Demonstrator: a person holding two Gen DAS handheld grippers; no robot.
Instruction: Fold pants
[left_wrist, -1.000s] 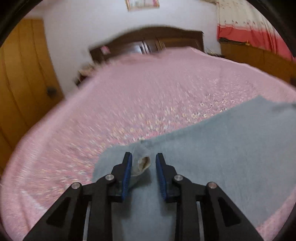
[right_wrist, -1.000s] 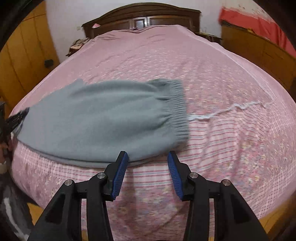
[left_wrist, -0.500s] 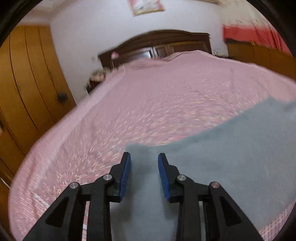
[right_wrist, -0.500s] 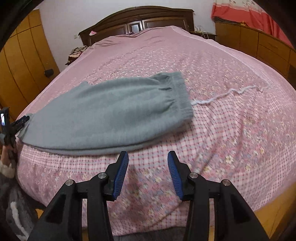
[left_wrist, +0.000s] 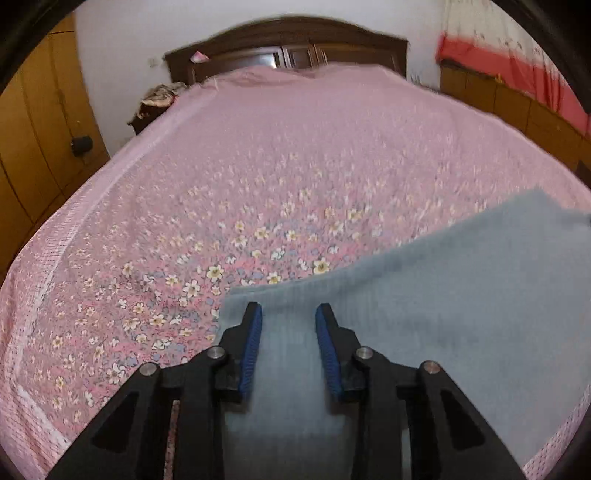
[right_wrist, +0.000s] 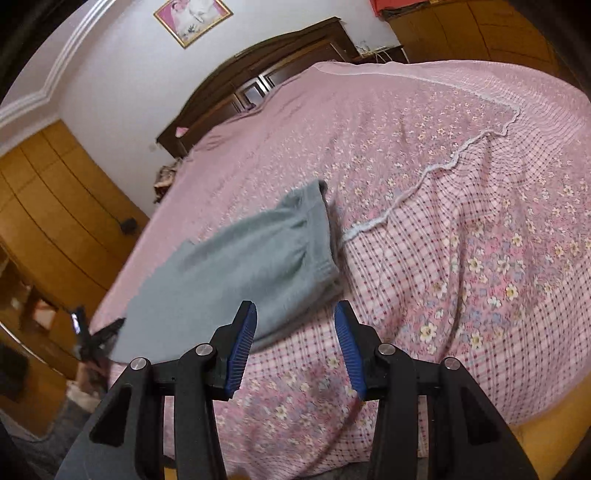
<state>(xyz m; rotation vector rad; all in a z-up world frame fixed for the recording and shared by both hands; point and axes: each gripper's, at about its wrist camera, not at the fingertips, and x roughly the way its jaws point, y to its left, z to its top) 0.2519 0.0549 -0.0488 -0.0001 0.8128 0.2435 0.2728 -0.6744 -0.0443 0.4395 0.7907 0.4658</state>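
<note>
Grey pants (left_wrist: 461, 314) flat (pink bedspread (left_wrist: 295, 166))

Both wrist views look downward across the bed (left_wrist: 295, 166), sharing the pants (right_wrist: 240, 266).

The left claw (left_wrist: 288, 314) points steeply downward, its blue-padded fingers (left_wrist: 251, 343) parted with a clear gap and nothing pinched between them; its jaws have just been opening. The right claw (right_wrist: 295, 314) is rolled to one side, its fingers (right_wrist: 242, 350) standing apart and empty. In the right wrist view, a hand (right_wrist: 90, 369) holds the left claw at the far left.
</note>
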